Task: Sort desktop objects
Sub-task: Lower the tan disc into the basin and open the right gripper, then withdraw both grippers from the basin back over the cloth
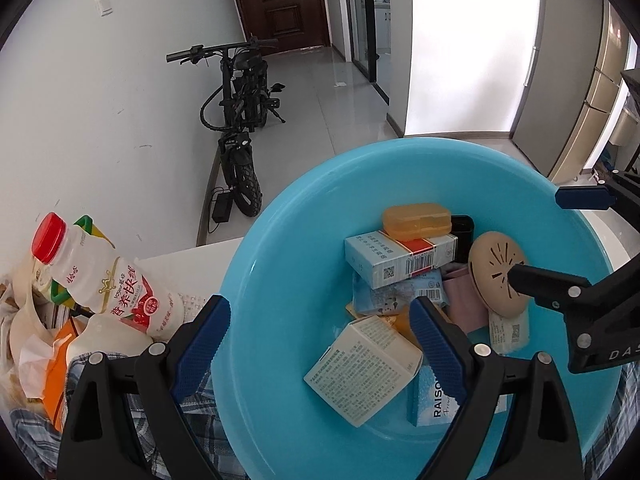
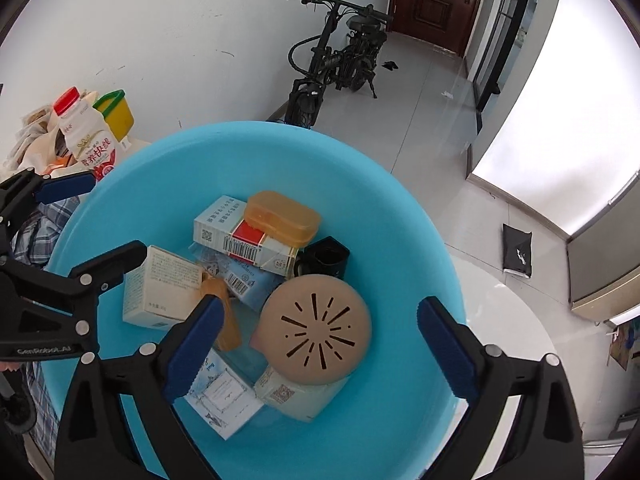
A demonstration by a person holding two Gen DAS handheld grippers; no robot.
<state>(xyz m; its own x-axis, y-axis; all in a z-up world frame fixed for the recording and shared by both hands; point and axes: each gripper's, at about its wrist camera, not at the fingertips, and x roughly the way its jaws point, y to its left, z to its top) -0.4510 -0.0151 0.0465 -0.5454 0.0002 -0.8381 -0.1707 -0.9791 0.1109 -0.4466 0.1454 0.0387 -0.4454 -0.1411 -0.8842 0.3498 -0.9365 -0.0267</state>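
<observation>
A blue basin (image 1: 280, 240) (image 2: 400, 208) holds several items: an orange case (image 1: 416, 220) (image 2: 282, 213), a blue-white box (image 1: 396, 258) (image 2: 236, 236), a cream box (image 1: 360, 372) (image 2: 160, 292), a round tan perforated lid (image 1: 498, 276) (image 2: 316, 328) and a black cup (image 2: 326, 258). My left gripper (image 1: 320, 340) is open, its jaws astride the basin's left rim. My right gripper (image 2: 320, 344) is open over the basin, around the tan lid without touching it.
A white drink bottle with a red cap (image 1: 100, 276) (image 2: 86, 136) leans on a pile of bags and a yellow cup (image 2: 116, 112) at the left. Plaid cloth (image 1: 132, 440) lies under the basin. A bike (image 1: 240, 120) stands by the wall.
</observation>
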